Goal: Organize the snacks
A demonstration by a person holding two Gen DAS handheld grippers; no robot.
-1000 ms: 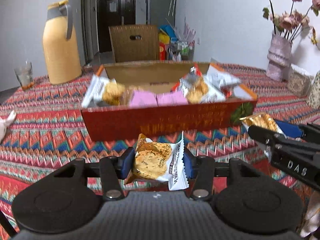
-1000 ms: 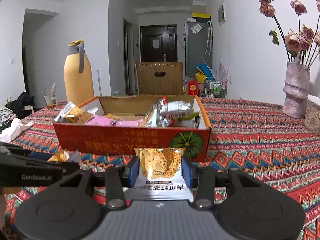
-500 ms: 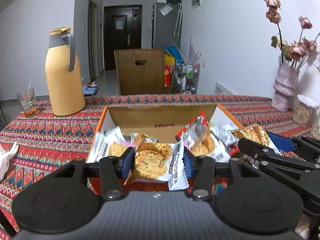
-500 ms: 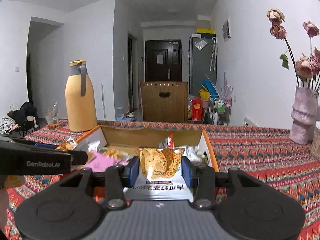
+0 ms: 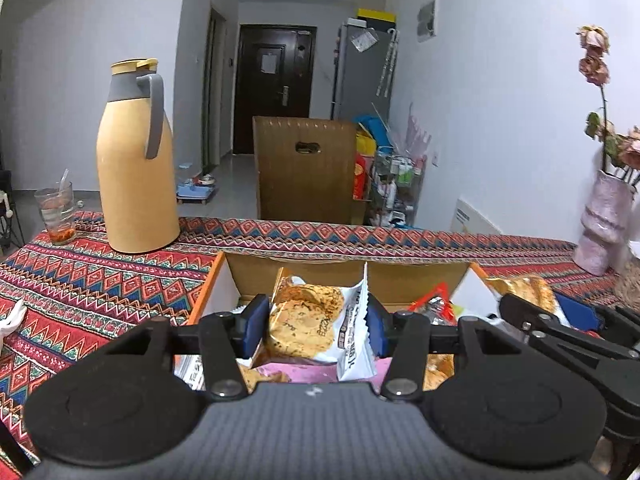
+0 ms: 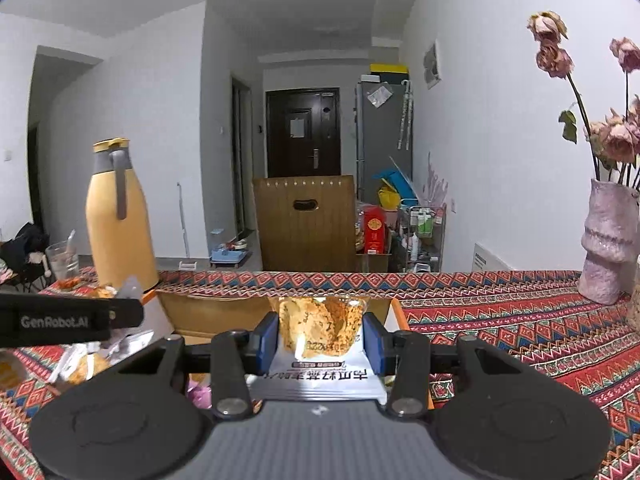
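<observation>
Left tool [image 5: 314, 330] pinching crinkly cookie packet [image 5: 308, 326]; right tool [image 6: 320, 338] pinching glossy white cracker packet [image 6: 320, 344]. Both up from desk level a second ago, now hovering over open box [image 5: 416, 278]. Means drop is next, I reckon. Below: cardboard walls, foil packets, soft pink pack [image 5: 312, 372] already inside. Beyond: woven zigzag cloth on desk [image 5: 100, 280], smooth yellow jug [image 5: 134, 164], glass [image 5: 56, 214], ridged pink vase [image 6: 610, 240].
</observation>
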